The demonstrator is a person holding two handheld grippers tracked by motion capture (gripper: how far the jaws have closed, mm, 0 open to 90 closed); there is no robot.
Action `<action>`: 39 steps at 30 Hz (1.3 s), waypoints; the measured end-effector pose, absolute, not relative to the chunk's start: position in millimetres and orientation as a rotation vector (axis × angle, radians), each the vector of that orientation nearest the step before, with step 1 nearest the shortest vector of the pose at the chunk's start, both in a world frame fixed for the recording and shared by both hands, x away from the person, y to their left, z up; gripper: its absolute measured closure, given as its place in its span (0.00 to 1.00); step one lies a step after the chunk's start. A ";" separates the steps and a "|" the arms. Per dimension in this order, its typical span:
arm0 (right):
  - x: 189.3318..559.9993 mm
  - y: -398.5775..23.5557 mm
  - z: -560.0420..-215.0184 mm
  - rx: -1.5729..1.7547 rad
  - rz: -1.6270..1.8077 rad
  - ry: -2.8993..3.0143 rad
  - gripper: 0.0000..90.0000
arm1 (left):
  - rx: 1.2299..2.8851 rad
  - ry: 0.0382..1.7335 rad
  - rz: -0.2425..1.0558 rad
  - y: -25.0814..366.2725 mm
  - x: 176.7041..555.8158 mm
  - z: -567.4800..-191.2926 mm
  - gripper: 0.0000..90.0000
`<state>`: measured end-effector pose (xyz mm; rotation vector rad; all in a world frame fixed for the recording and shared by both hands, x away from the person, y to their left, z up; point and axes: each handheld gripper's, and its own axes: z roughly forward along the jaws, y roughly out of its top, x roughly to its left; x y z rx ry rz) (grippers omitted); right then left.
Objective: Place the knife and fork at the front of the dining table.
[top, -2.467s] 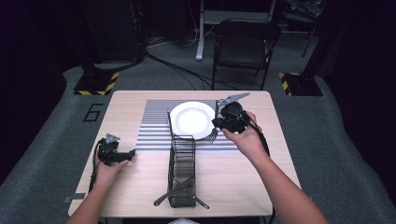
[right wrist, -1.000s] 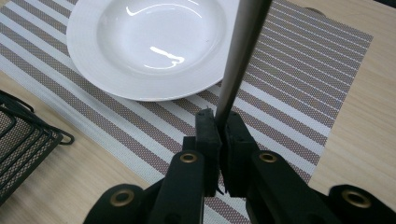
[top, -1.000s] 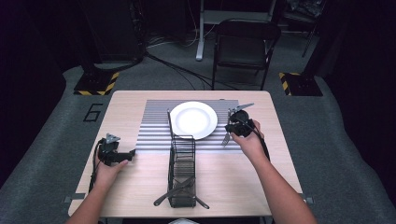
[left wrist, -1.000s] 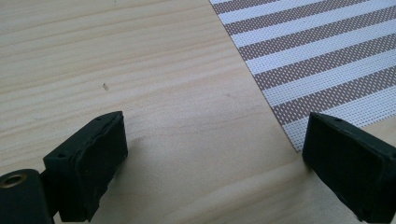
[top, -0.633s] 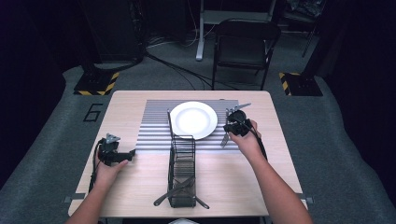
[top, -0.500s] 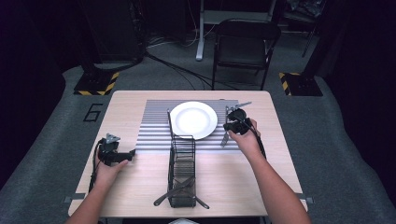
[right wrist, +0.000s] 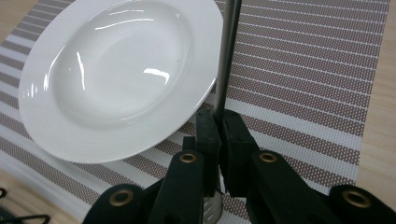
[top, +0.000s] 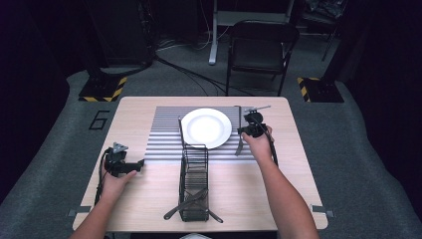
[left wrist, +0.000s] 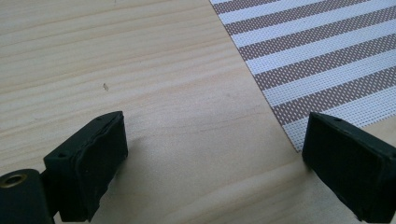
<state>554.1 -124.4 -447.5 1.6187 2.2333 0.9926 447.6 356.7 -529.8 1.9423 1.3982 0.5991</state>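
Note:
My right gripper (top: 247,131) (right wrist: 219,123) is shut on a slim metal utensil (top: 239,142) (right wrist: 227,56). The utensil runs near to far just right of the white plate (top: 206,128) (right wrist: 116,74), low over the striped placemat (top: 164,134) (right wrist: 317,79); whether it touches the mat I cannot tell. Its handle points away from me past the plate's rim, and its broader end shows beneath the jaws. My left gripper (top: 141,163) (left wrist: 215,154) rests at the table's left with its jaws wide open over bare wood, nothing between them.
A black wire cutlery basket (top: 194,181) lies near the front middle of the table (top: 298,169) with dark utensils sticking out. Another metal utensil (top: 257,108) lies at the mat's far right corner. A folding chair (top: 261,50) stands beyond the table.
My right gripper has come down and toward me with the utensil, from raised and tilted above the plate's right side to low beside it. The left gripper has stayed put.

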 end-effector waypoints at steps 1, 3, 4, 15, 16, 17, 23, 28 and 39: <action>558.3 -125.2 -450.1 1.659 0.994 2.223 0.97 | 1.943 1.398 0.599 356.7 447.6 -529.8 0.07; 559.8 -125.2 -450.8 1.675 0.992 2.217 0.97 | 1.942 1.399 0.598 356.6 447.6 -529.8 0.07; 561.5 -125.4 -451.5 1.693 0.988 2.215 0.97 | 1.943 1.398 0.599 356.7 447.6 -529.8 0.07; 576.4 -127.7 -450.3 1.825 0.943 2.197 0.97 | 1.942 1.398 0.599 356.6 447.8 -529.8 0.07; 577.3 -127.8 -451.0 1.834 0.943 2.198 0.97 | 1.942 1.399 0.599 356.6 447.7 -529.8 0.07; 578.4 -128.1 -452.2 1.835 0.944 2.201 0.97 | 1.942 1.399 0.598 356.6 447.7 -529.8 0.07; 586.1 -127.6 -459.0 1.884 0.930 2.190 0.97 | 1.941 1.400 0.598 356.5 447.7 -529.8 0.07; 593.0 -126.6 -468.6 1.958 0.923 2.158 0.97 | 1.942 1.399 0.598 356.6 447.7 -529.8 0.07; 601.3 -125.8 -488.1 2.059 0.910 2.104 0.97 | 1.942 1.398 0.599 356.7 447.7 -529.8 0.08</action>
